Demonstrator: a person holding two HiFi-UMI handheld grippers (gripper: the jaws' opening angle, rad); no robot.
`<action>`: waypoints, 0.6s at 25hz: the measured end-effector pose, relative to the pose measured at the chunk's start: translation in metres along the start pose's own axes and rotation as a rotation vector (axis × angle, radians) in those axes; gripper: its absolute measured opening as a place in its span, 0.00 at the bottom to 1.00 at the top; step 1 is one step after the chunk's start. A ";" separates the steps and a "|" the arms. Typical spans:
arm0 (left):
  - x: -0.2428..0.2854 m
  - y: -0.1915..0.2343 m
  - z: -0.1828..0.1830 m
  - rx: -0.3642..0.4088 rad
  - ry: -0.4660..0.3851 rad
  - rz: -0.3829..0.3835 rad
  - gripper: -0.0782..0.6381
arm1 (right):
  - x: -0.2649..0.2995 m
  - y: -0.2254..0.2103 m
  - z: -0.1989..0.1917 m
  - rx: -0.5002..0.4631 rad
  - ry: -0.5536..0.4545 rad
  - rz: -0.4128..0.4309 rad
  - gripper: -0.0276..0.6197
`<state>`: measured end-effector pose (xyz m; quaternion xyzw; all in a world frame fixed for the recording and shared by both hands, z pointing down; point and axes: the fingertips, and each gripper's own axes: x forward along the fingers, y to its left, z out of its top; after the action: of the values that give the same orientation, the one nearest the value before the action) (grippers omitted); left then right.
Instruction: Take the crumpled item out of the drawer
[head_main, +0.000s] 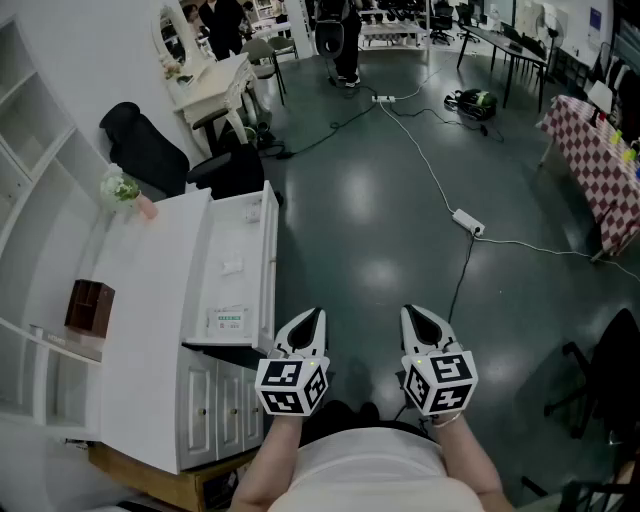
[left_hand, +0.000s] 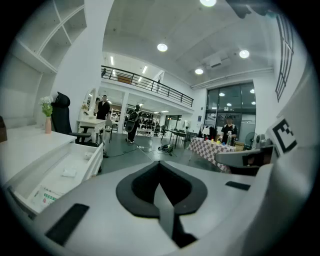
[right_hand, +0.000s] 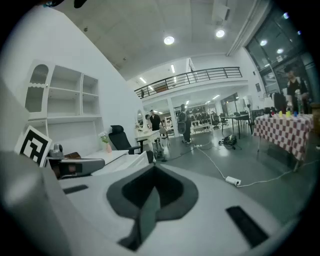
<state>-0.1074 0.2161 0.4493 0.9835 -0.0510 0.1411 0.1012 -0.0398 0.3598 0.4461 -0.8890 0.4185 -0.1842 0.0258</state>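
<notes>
A white desk stands at the left with its top drawer (head_main: 268, 262) pulled open. A small crumpled white item (head_main: 232, 266) lies on the drawer's floor, and a printed card (head_main: 228, 320) lies nearer to me. The left gripper view shows the same drawer (left_hand: 95, 165) low at the left, with the crumpled item (left_hand: 68, 172) inside. My left gripper (head_main: 312, 318) hovers just right of the drawer's near corner, shut and empty. My right gripper (head_main: 414, 315) is level with it over the floor, also shut with nothing held. Both views along the jaws show them closed together (left_hand: 159, 165) (right_hand: 154, 167).
On the desk top sit a brown box (head_main: 88, 305) and a small vase of flowers (head_main: 125, 190). A black office chair (head_main: 160, 150) stands behind the desk. A power strip with cables (head_main: 467, 222) lies on the floor, and a checkered table (head_main: 600, 170) is far right.
</notes>
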 end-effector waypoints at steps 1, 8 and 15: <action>0.001 0.000 0.001 0.000 -0.002 0.000 0.09 | 0.001 0.000 0.001 -0.002 -0.001 0.002 0.05; -0.003 -0.001 -0.001 -0.010 0.002 0.010 0.09 | -0.003 0.003 -0.002 0.003 0.000 0.010 0.05; -0.002 0.002 0.002 0.009 -0.009 0.037 0.10 | -0.002 -0.001 0.000 -0.003 -0.008 0.009 0.05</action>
<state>-0.1095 0.2141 0.4474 0.9834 -0.0690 0.1390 0.0938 -0.0401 0.3619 0.4457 -0.8878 0.4226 -0.1800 0.0271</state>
